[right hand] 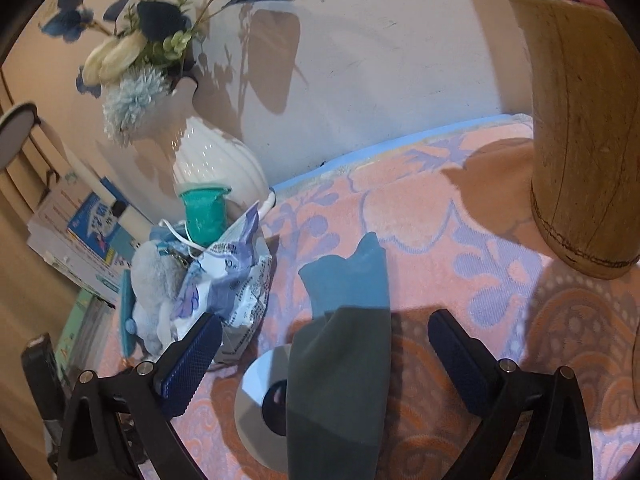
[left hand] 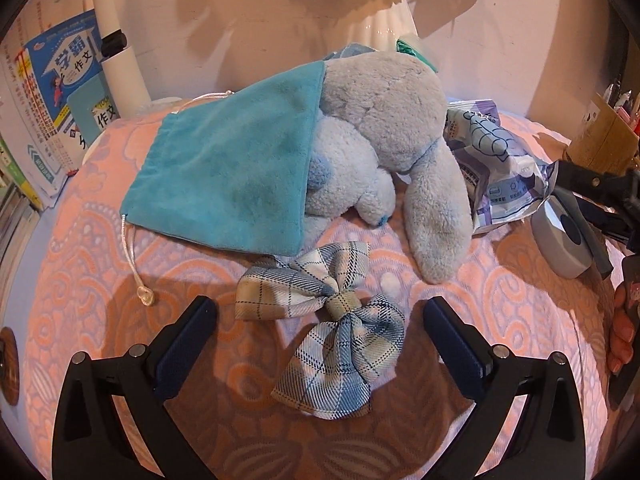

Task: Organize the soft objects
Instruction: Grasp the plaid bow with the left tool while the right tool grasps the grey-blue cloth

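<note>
Since the left wrist view looks straight down its own fingers, the blue-and-cream plaid fabric bow (left hand: 326, 330) sits dead centre between the two spread fingers of the left gripper (left hand: 320, 320), which hold nothing. Its long axis runs diagonally, upper-left wing toward the left finger side and lower-right wing back toward the wrist, with the knot just ahead of the fingertip line. A straight drop and close looks like it would catch the knot. Ahead of the claw lies the teal velvet drawstring pouch (left hand: 224, 172), touching or overlapping the grey plush rabbit toy (left hand: 384, 120), whose long ear reaches back toward the right finger. Right of the rabbit is a crumpled purple-and-white plastic packet (left hand: 500, 168), then a grey tape roll (left hand: 564, 236) far right. All rest on the pink patterned towel (left hand: 520, 320). From the right wrist view, the right gripper (right hand: 324, 340) is also spread and empty, with a dark blue-grey folded cloth (right hand: 344, 352) between its fingers, long axis running away from the wrist and draped over the tape roll. The rabbit and packet sit off past its left finger, a wooden cylindrical holder (right hand: 580, 140) far right ahead, a white ribbed vase (right hand: 216, 160) ahead left. The bow is not visible here, so the left claw looks the nearer one for it.
</note>
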The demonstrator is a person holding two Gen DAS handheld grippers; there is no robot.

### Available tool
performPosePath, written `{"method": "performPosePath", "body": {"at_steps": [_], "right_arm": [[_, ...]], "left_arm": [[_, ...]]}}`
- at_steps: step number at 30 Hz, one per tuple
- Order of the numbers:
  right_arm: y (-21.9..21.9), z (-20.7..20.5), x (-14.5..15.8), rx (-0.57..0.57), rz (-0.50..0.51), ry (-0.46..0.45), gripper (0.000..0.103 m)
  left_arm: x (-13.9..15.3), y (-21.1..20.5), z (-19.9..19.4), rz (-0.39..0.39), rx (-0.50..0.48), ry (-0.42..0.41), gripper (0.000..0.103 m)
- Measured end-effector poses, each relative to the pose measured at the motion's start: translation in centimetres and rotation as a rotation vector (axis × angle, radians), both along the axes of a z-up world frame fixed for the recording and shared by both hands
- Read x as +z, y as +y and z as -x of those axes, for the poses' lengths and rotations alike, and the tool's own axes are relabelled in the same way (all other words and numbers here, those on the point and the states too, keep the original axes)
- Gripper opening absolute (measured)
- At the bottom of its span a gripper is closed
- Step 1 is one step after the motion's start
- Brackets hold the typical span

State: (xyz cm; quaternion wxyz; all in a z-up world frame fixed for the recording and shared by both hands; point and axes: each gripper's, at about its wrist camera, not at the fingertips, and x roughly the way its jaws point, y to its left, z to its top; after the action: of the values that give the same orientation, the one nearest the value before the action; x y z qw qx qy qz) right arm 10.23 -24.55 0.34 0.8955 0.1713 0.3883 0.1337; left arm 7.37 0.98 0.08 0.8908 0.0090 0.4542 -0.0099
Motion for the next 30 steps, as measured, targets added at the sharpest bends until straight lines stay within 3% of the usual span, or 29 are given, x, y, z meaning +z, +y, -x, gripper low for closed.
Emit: {"method": "performPosePath", "body": {"at_steps": [4, 5, 7, 8, 9, 10, 11, 12, 13, 20, 30], "right_arm": [[0.0, 0.5, 0.0, -0.053, 0.065, 0.009, 0.075], [-0.4, 0.7, 0.0, -0.082, 0.074, 0.014, 0.062], [-1.0, 1.2, -0.1, -0.103, 0.059, 0.012, 0.050], [-1.2, 1.3, -0.1, -0.101, 0.047, 0.005, 0.035], [-1.2, 1.6, 0.0, -0.083, 0.024, -0.011, 0.022], [-1.1, 1.8, 0.1, -0.076, 0.026, -0.024, 0.018], [-0.8, 2.1, 0.4, -0.078, 0.042, -0.037, 0.007], [-0.7, 2.4, 0.6, -0.083, 0.053, -0.053, 0.007], [-0.7, 2.6, 0.8, -0.075, 0.042, -0.068, 0.007], [-2.2, 4.6, 1.8, -0.079, -0.075, -0.185, 0.006], [-2.1, 5.2, 2.3, -0.083, -0.077, -0.215, 0.006]], "left_arm": [[0.0, 0.0, 0.0, 0.000, 0.000, 0.000, 0.103], [0.0, 0.0, 0.0, -0.001, 0.000, 0.000, 0.103], [0.0, 0.0, 0.0, -0.001, -0.001, 0.000, 0.103], [0.0, 0.0, 0.0, -0.002, -0.001, -0.001, 0.103], [0.1, 0.0, 0.0, 0.003, -0.007, -0.007, 0.092], [0.4, -0.1, 0.4, 0.015, -0.029, -0.033, 0.077], [0.8, -0.4, 0.8, 0.005, -0.044, -0.062, 0.045], [1.0, -0.9, 1.1, -0.002, -0.068, -0.074, 0.030], [1.0, -1.3, 1.2, -0.004, -0.096, -0.077, 0.026], [2.0, 0.0, 2.1, 0.132, -0.156, -0.152, 0.025], [2.2, -0.8, 2.4, 0.101, -0.144, -0.161, 0.025]]}}
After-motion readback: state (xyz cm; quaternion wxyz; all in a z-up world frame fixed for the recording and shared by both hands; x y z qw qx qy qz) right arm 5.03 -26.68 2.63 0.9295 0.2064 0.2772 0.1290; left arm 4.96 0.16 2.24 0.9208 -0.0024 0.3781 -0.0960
